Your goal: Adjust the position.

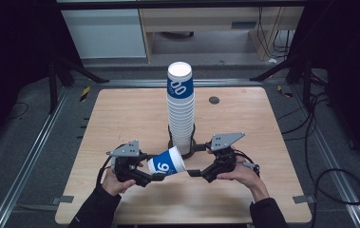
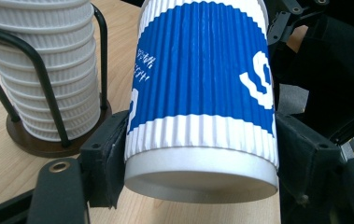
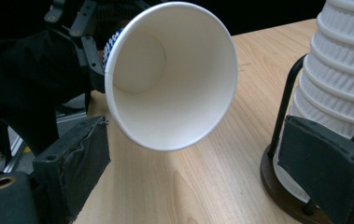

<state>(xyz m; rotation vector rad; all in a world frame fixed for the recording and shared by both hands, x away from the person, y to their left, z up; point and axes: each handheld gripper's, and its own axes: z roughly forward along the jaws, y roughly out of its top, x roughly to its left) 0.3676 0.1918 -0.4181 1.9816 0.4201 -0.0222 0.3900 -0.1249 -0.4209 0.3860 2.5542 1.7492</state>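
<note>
A blue-and-white ribbed paper cup (image 1: 167,164) lies on its side just above the wooden table (image 1: 120,118). My left gripper (image 1: 155,168) is shut on it near its base; in the left gripper view the pads (image 2: 111,154) press both sides of the cup (image 2: 202,93). The cup's open mouth (image 3: 170,74) faces my right gripper (image 1: 195,160). That gripper (image 3: 202,172) is open, its pads wide apart and clear of the rim. A tall stack of matching cups (image 1: 181,109) stands in a black wire holder (image 1: 182,145) just behind both grippers.
The holder's round dark base (image 3: 282,191) sits close to the right gripper's far jaw. A small black disc (image 1: 214,100) lies on the table at the back right. Metal rails (image 1: 30,156) run along the table's sides, and cables (image 1: 339,180) lie on the floor to the right.
</note>
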